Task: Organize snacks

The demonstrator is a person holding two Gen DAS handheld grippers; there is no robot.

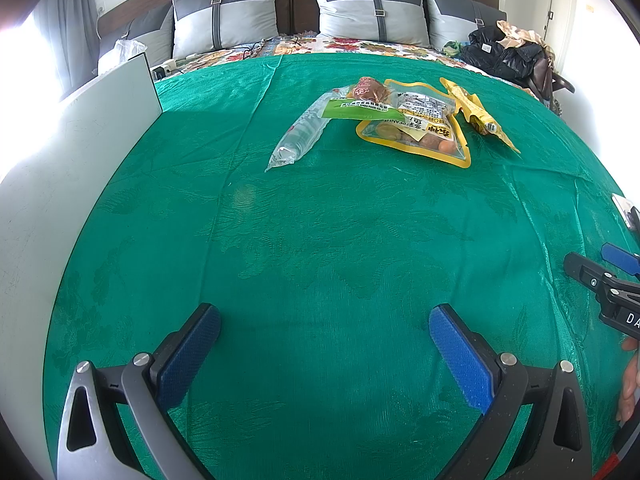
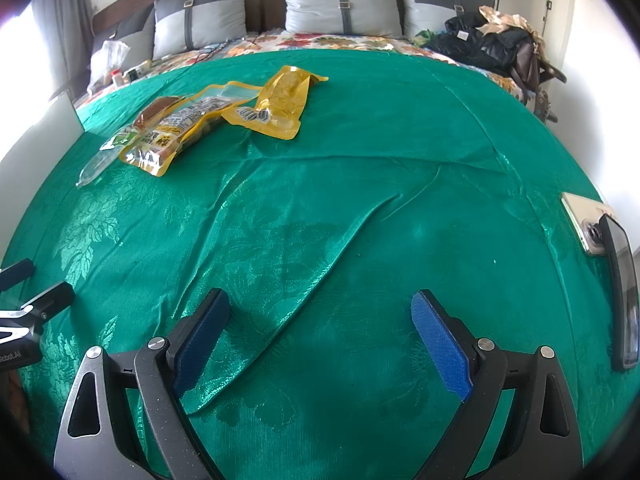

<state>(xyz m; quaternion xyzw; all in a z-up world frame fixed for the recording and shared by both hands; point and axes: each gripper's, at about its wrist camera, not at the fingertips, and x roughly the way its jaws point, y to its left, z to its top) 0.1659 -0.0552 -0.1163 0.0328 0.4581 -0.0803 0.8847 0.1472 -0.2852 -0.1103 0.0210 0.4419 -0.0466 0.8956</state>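
- nearest to the left wrist camera is the left gripper (image 1: 324,328), with its two blue padded fingers (image 1: 460,356) spread wide and nothing between them; it hangs low over the shiny green patterned bedcover (image 1: 320,240).
- the right gripper (image 2: 320,316) is the same: blue pads far apart, nothing held, low above a long fold in the cover. it also shows at the right edge of the left view, beside part of a hand.
- the snacks lie together in a loose pile further up the bed, well apart from both grippers, nearer the grey pillows (image 1: 372,8).
- the flat yellow-edged clear pouch of nuts (image 1: 416,128) lies on top of the clear plastic sleeve with the green label (image 1: 308,128), and a small brown packet (image 1: 366,87) sits at their far end.
- the narrow yellow foil pack (image 2: 280,104) lies just beside the pouch, on its right; i cannot tell if they touch.
- i judge all these packs to be light, soft and slippery; the film will bend and may slide on the smooth cover.
- a flat sealed edge or a free corner seems the best place to pinch; the middle holds loose pieces that could be crushed.
- the overlapping packs may drag together, so the top one should go first.
- a white board (image 1: 80,128) stands at the left, and two phones (image 2: 600,240) lie at the right edge.
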